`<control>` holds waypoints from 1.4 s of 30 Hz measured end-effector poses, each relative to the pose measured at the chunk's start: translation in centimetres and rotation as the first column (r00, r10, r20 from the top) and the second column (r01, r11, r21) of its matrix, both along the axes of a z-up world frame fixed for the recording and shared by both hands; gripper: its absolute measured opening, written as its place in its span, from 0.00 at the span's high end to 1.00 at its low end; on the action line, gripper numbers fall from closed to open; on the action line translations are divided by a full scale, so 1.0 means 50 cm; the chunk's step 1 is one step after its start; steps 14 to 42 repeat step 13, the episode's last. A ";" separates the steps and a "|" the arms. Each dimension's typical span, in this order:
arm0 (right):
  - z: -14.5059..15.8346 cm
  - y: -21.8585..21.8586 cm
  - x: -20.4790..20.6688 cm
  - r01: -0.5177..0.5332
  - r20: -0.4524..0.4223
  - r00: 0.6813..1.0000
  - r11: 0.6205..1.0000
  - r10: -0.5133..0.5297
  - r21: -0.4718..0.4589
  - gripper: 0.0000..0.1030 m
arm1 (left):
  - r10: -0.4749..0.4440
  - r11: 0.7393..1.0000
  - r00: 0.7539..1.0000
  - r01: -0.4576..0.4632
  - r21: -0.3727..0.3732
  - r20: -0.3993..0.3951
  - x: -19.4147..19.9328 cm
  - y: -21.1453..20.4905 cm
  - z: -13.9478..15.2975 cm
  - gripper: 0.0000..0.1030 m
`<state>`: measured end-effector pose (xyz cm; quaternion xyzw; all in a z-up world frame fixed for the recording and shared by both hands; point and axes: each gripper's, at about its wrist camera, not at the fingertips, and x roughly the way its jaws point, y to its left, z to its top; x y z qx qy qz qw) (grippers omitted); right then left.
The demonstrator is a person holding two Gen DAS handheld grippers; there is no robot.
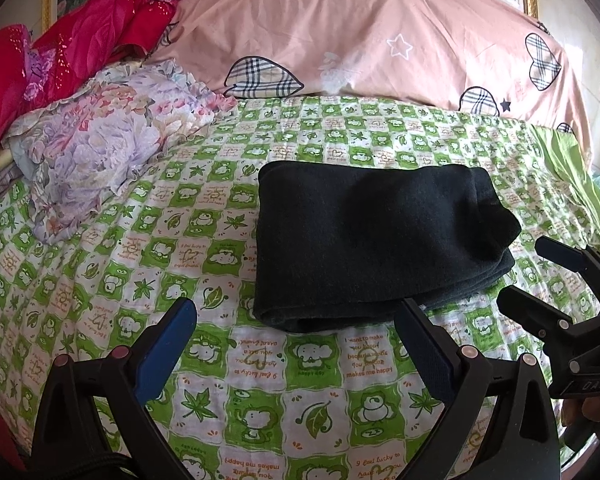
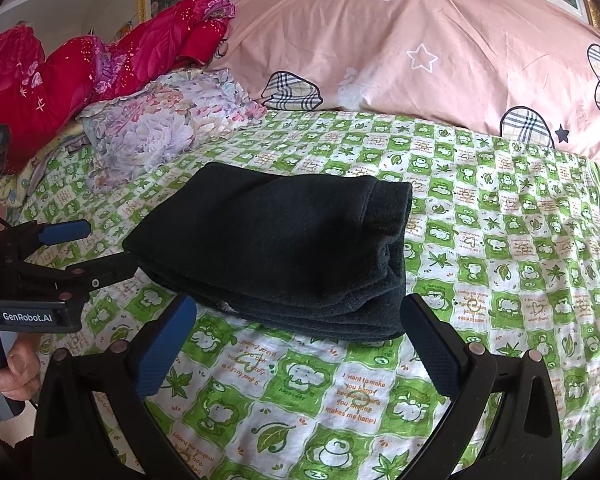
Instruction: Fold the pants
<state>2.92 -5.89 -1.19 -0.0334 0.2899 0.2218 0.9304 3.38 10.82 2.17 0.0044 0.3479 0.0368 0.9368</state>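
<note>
Bed sheet, green-and-white check, spread flat across most of both views; pink quilt heaped along the far side, red bedding and a floral pillow bunched at the far left corner. Pants, dark, mid-sheet: a compact stacked rectangle, several layers showing at the near edge, one rounded fold at the left end, the right end thicker and a little uneven. No leg or waistband trailing loose. Folding judged essentially done; at most a squaring of that right end, or nothing at all. Left gripper low over the sheet just short of the near-left corner of the bundle, fingers spread wide, nothing between them. Right gripper likewise near the front edge of the bundle, fingers spread, empty, not touching the cloth as far as visible. Both apart from the pants, neither clamped on anything.
</note>
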 end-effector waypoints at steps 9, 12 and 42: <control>0.002 -0.020 0.010 0.015 -0.007 1.000 1.000 -0.015 0.017 0.01 | 0.013 1.000 1.000 -0.013 0.016 0.003 0.009 -0.007 0.009 0.03; 0.001 -0.024 0.012 0.017 -0.011 1.000 1.000 -0.017 0.021 0.01 | 0.017 1.000 1.000 -0.017 0.012 -0.002 0.011 -0.009 0.010 0.03; 0.001 -0.025 0.013 0.015 -0.013 1.000 1.000 -0.015 0.022 0.01 | 0.020 1.000 1.000 -0.020 0.011 -0.006 0.013 -0.010 0.010 0.03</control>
